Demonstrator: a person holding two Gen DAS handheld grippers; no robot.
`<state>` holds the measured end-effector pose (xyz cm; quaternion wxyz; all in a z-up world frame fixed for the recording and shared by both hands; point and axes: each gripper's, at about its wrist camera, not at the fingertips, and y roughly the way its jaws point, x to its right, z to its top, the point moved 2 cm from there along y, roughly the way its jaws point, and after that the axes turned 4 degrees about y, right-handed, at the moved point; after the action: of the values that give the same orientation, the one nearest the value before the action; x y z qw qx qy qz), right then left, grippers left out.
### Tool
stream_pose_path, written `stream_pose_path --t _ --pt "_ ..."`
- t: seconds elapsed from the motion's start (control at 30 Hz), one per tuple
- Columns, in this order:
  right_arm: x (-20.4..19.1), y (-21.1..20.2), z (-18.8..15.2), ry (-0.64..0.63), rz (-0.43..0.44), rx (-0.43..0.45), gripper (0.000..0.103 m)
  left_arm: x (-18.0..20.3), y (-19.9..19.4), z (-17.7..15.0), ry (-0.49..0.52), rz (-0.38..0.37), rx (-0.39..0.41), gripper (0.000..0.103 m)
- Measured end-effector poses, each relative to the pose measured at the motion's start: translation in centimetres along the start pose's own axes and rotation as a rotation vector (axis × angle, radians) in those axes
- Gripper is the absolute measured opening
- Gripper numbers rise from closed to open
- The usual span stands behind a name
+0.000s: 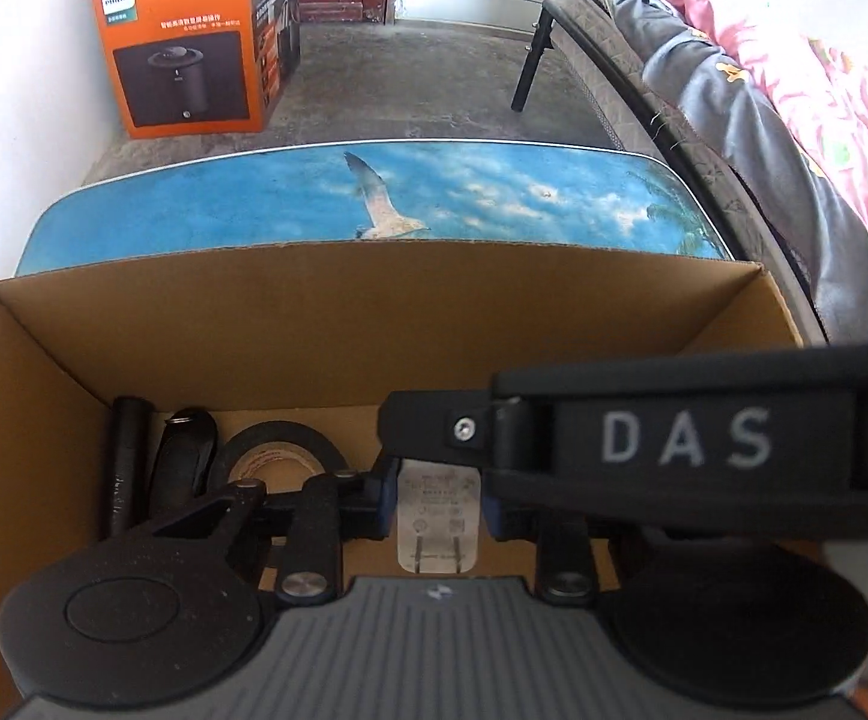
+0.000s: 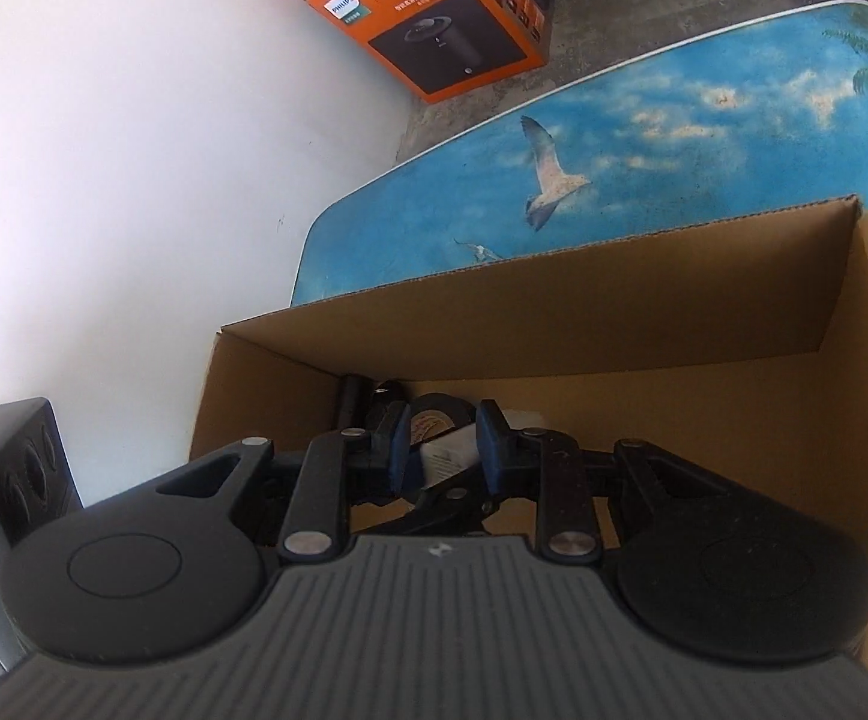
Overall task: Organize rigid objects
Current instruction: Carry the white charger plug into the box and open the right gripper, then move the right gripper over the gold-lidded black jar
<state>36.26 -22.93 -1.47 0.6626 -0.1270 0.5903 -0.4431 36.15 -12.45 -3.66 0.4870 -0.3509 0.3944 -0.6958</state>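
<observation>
An open cardboard box (image 1: 338, 300) stands on a table with a blue sky print (image 1: 254, 198). Inside it lie a black tube (image 1: 125, 468), a black key case (image 1: 185, 456) and a roll of black tape (image 1: 278, 456). My left gripper (image 1: 439, 510) is down in the box, its blue pads on either side of a white charger plug (image 1: 439, 516), prongs toward the camera. The right gripper's arm, marked DAS (image 1: 686, 438), crosses over it. My right gripper (image 2: 441, 450) is also inside the box (image 2: 554, 312), its pads apart, with the white charger (image 2: 449, 456) between them.
An orange Philips carton (image 1: 194, 48) stands on the concrete floor by the white wall. A bed with pink and grey bedding (image 1: 794, 108) runs along the right. A black speaker (image 2: 20, 468) sits left of the box.
</observation>
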Motion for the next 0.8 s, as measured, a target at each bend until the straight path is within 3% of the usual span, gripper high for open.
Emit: stream_pose_path --t 0.27,0.47,0.63,0.8 --pt "0.9 0.4 1.1 0.000 -0.012 0.018 0.024 0.5 0.6 0.7 0.007 0.006 -0.002 0.030" --pt "0.8 -1.7 1.1 0.002 0.030 0.064 0.024 1.0 -0.6 0.6 0.010 0.012 0.028 0.041" --pt "0.0 -5.0 0.2 0.012 0.075 0.116 0.024 1.3 -3.9 -0.2 0.010 -0.023 0.085 0.047" --pt "-1.4 -10.6 -3.1 -0.010 0.159 0.191 0.024 1.6 -9.6 -2.6 0.033 -0.060 0.192 0.053"
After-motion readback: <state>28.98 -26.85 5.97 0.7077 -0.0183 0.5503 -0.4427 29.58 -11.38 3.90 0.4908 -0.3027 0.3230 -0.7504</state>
